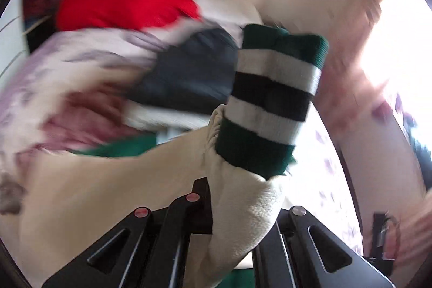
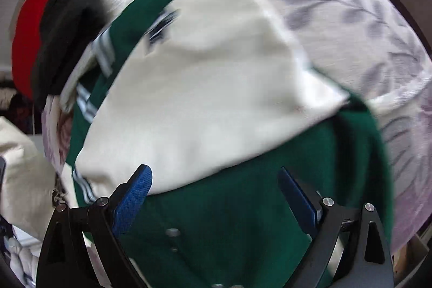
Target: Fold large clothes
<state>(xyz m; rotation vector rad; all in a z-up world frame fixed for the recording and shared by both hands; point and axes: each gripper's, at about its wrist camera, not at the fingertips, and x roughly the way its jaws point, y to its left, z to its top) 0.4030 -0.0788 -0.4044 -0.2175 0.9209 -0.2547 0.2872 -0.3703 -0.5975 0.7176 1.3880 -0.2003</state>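
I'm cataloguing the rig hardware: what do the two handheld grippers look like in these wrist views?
The left gripper has a black angular frame with slot cutouts, two reddish round fasteners and one silver one. The right gripper has the same black frame with silver screws, and its fingers carry textured blue pads. No cables or sleeves are visible.

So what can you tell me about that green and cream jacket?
The jacket looks like a varsity style: a dark green body with cream, fleecy-looking sleeves. One sleeve ends in a ribbed cuff striped green, white and black. The left gripper is shut on that sleeve just below the cuff, lifting it. The body lies crumpled on a floral bedspread, the other sleeve draped across it, under the right gripper's open fingers.
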